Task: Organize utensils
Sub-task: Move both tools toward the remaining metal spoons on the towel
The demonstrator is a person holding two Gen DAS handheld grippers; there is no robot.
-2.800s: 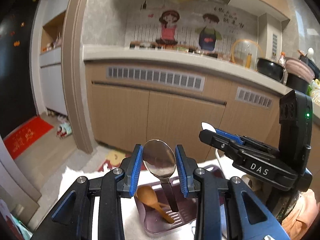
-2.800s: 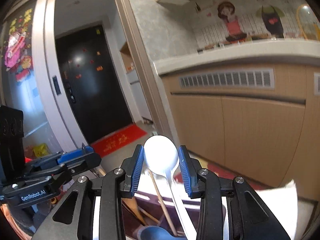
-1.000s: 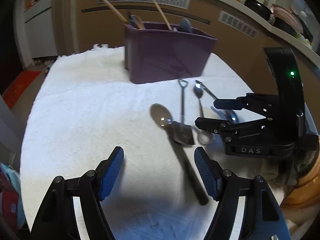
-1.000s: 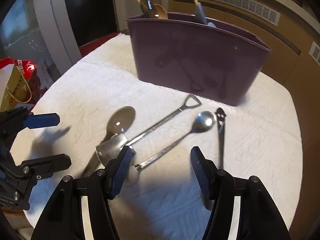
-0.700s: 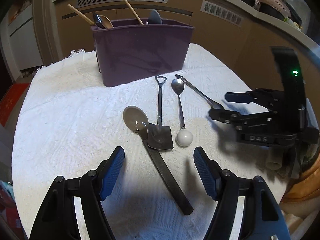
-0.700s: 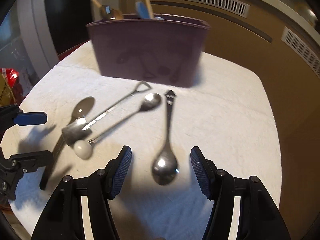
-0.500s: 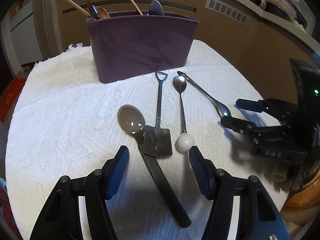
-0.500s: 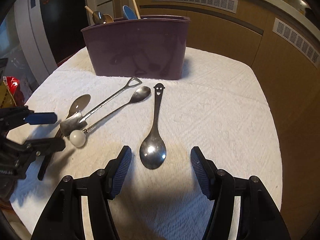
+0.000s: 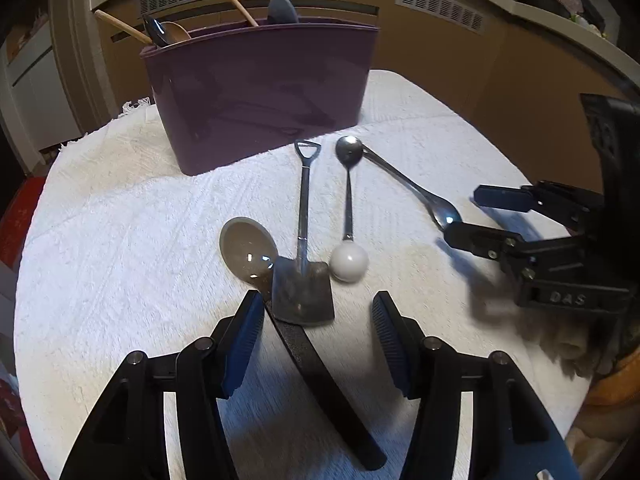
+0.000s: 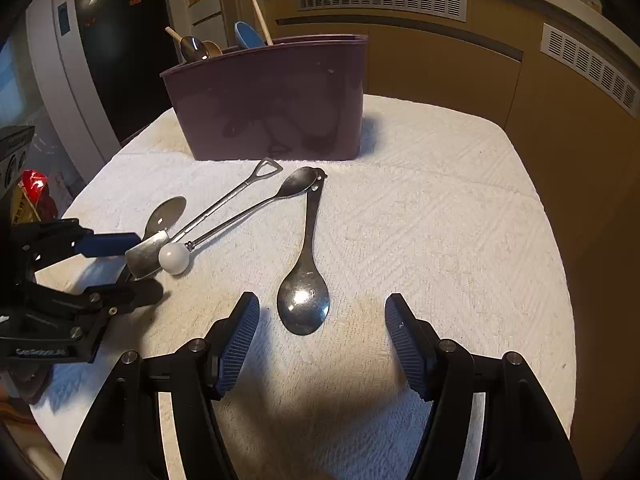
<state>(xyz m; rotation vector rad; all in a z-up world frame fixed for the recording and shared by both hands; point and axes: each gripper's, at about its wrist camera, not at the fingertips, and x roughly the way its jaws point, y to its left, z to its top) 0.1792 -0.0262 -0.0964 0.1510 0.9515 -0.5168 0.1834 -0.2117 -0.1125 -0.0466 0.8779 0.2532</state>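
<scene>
We see 4 utensils lying loose on a white towel (image 9: 120, 240) in front of a purple holder (image 9: 260, 92), which already has several spoons and wooden handles standing in it.

The left gripper (image 9: 318, 308) hangs low over the towel with its jaws about half apart; they have just been closing. Between them lie the shovel-shaped spoon (image 9: 303, 276), its blade overlapping the dark-handled spoon (image 9: 248, 246), whose black handle runs back under the gripper. The left pad sits right at the edge of that dark handle; we cannot tell whether it touches. The right pad is clear of everything, so nothing is gripped. Just ahead of the right pad lies the ball-ended spoon (image 9: 349, 258), its bowl pointing toward the holder.

The right gripper (image 10: 322, 308) has its jaws fairly wide, and they have just been opening a little. The bowl of the steel spoon (image 10: 304, 304) lies between the 2 pads, nearer the left one, with neither pad on it. Its handle runs straight ahead from the jaws, and its tip touches the bowl of the ball-ended spoon near the holder.

The 2 grippers sit side by side, near each other, each visible in the other's view.
</scene>
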